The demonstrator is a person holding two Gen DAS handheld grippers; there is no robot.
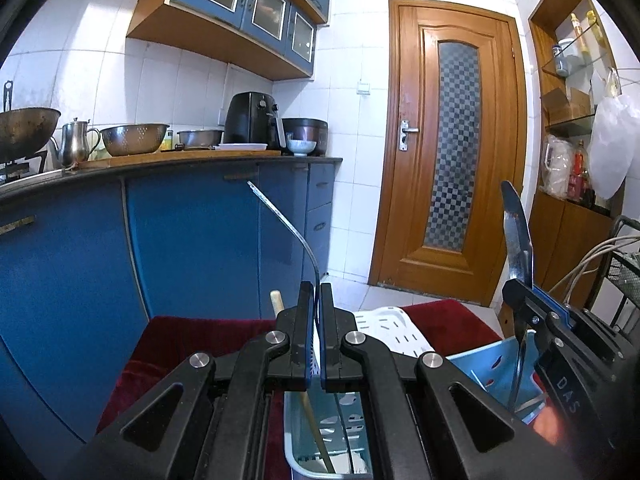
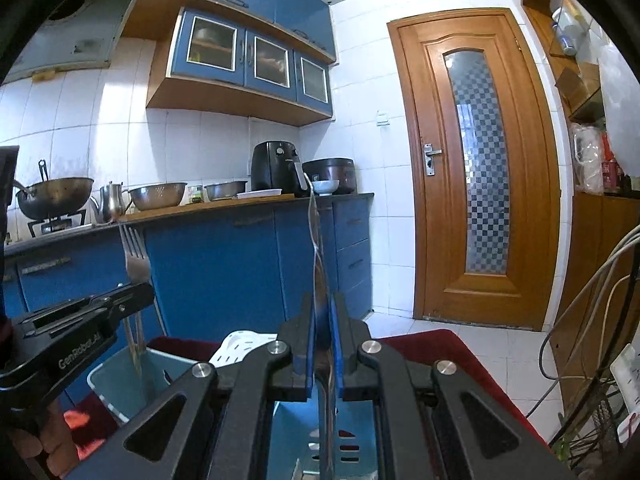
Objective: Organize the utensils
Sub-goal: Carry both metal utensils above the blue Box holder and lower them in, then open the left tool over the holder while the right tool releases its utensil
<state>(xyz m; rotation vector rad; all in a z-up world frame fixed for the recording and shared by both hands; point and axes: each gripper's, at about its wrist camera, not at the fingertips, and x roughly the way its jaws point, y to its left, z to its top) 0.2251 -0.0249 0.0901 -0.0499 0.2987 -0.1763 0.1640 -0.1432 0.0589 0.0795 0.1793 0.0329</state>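
My left gripper (image 1: 317,300) is shut on a metal fork (image 1: 298,236), seen edge-on, its head up; the fork's tines show in the right wrist view (image 2: 134,246). Below it stands a light blue utensil bin (image 1: 294,456) holding a wooden chopstick (image 1: 310,412). My right gripper (image 2: 323,308) is shut on a metal spoon (image 2: 316,240), seen edge-on; its bowl shows in the left wrist view (image 1: 516,236). The spoon's handle reaches down into a second light blue bin (image 1: 496,364). The left gripper also shows in the right wrist view (image 2: 136,294), the right gripper in the left wrist view (image 1: 520,300).
A white perforated tray (image 1: 392,330) lies behind the bins on a dark red cloth (image 1: 192,336). Blue cabinets (image 1: 192,240) and a counter with bowls and an air fryer (image 1: 250,120) stand behind. A wooden door (image 1: 448,148) is at the right, cables (image 2: 580,312) at far right.
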